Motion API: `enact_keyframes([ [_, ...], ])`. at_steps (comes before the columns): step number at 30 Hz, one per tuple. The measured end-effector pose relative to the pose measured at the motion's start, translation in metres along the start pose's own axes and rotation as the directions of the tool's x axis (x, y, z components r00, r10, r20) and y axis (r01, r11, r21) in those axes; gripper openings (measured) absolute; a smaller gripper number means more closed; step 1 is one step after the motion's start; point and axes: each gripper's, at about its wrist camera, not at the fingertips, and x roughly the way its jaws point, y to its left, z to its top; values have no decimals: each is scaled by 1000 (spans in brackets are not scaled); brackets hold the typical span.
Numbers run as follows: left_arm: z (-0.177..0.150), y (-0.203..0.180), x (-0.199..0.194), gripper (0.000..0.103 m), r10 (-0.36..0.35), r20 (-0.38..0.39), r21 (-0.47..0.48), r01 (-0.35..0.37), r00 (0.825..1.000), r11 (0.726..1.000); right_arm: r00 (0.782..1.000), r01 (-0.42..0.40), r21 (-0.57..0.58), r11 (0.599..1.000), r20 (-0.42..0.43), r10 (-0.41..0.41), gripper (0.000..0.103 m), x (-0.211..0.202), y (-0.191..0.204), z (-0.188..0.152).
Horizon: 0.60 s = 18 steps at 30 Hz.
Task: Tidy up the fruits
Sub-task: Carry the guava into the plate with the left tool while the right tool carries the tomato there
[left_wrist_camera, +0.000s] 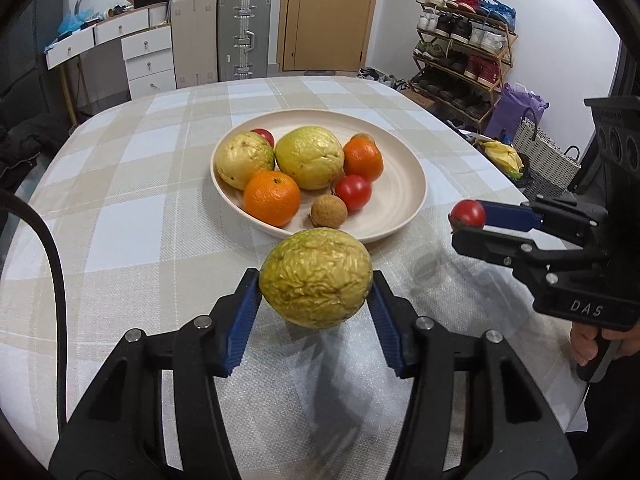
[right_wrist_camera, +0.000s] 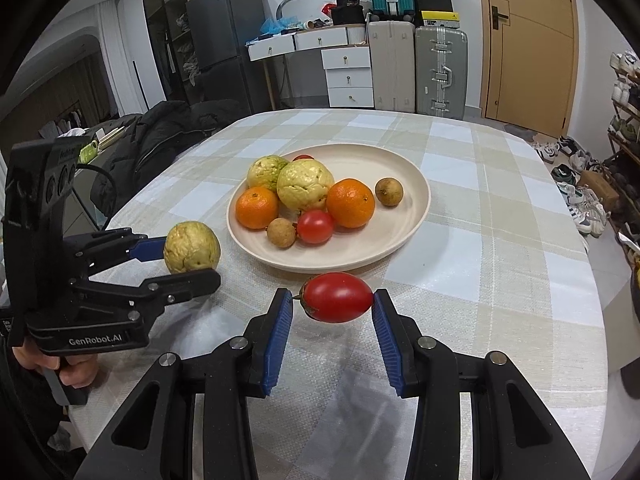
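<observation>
"GenRobot.AI" on left gripper [right_wrist_camera: 188, 258], "DAS" on right gripper [left_wrist_camera: 468, 222]. Round cream plate [left_wrist_camera: 404, 216], mid-tabletop: guavas, oranges, tomatoes, longans. Left clamps wrinkled yellow-green guava [left_wrist_camera: 316, 278], right clamps oval red tomato [right_wrist_camera: 336, 297], both at plate's near rim

My left gripper [left_wrist_camera: 316, 300] is pressing ribbed blue pads [left_wrist_camera: 244, 320], matt and rubbery-looking, against a wrinkled guava [left_wrist_camera: 316, 282] whose yellow-green skin is looking rough and dull. My right gripper [right_wrist_camera: 334, 308] is pinching a glossy tomato [right_wrist_camera: 337, 297], smooth and catching the light. Both black frames are looking like matt plastic with shiny metal pins. A woven checked tablecloth [left_wrist_camera: 120, 220] is lying coarse under the smooth, satin cream plate [left_wrist_camera: 400, 216] near the table's middle.
</observation>
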Motion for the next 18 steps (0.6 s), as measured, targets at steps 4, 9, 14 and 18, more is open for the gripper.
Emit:
enact_keyframes([
  [4, 2, 4, -7, 51, 4, 15, -10, -4, 1000, 1000, 1000, -1, 3, 1000, 13, 1, 42, -2, 1, 0],
  [9, 5, 12, -15, 51, 13, 36, -37, -12, 999, 999, 999, -5, 14, 1000, 40, 4, 42, -4, 1, 2],
  [14, 9, 21, -21, 51, 27, 59, -60, -23, 998, 998, 998, -5, 26, 1000, 59, 4, 42, -6, -1, 5],
  [18, 13, 26, -22, 51, 29, 66, -80, -24, 997, 997, 997, -15, 42, 999, 79, 12, 42, -8, -4, 8],
])
